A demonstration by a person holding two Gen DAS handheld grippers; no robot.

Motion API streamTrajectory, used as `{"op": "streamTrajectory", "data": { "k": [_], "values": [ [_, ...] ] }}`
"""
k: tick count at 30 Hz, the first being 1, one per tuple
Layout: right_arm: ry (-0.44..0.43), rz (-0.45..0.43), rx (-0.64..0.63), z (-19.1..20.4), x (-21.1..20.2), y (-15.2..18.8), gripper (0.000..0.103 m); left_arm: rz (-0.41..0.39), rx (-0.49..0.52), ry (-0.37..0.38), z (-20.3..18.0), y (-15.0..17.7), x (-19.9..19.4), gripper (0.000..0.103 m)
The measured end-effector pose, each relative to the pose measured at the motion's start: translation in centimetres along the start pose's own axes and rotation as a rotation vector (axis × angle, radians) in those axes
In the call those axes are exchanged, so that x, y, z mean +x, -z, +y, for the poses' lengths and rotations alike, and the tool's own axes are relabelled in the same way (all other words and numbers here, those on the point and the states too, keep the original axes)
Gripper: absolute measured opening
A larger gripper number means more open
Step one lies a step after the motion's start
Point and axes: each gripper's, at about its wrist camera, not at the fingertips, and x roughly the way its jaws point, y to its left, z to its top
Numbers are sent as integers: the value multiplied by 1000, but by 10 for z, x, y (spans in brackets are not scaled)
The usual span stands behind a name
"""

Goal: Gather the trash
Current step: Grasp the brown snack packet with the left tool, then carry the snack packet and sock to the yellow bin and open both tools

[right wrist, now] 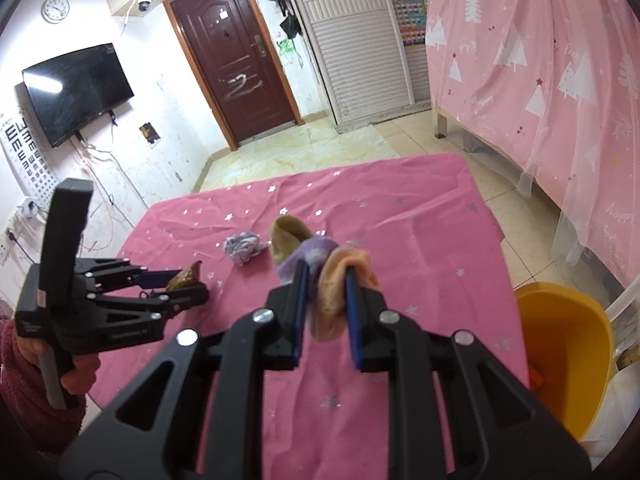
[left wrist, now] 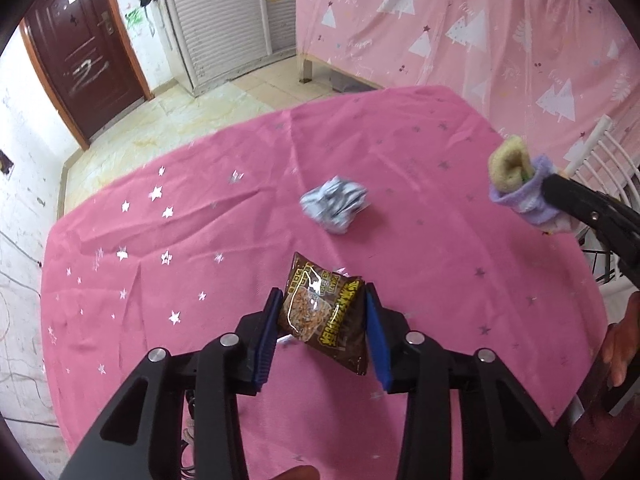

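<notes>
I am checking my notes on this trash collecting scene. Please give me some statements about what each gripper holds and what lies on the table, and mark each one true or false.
1. The left gripper holds a brown snack packet. True.
2. The right gripper is open and holds nothing. False: it is shut on a bundle of socks.
3. A crumpled grey wrapper lies on the pink tablecloth. True.
4. The yellow bin stands on the table. False: it stands on the floor beside the table.
5. The brown door stands wide open. False: it is closed.
</notes>
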Motion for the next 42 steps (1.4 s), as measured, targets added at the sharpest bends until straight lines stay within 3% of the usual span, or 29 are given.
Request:
{"op": "streamTrajectory", "data": {
  "k": [7,16,25,33,42],
  "values": [
    [31,-32,33,-26,-20,0,17,-37,48,32,-33,-19,-18,34],
    [109,-58,108,-82,-46,11,17,-57,138,90,-109,-42,-21,34],
    [180,-66,178,-138,-59,26,17,-50,191,147,-169,-44,-17,34],
    [274,-25,236,-184,-55,54,17,-37,223,205,-226,-56,-1,34],
    [290,28,324,-231,-44,78,17,-25,233,236,-277,-67,14,35]
  ]
}}
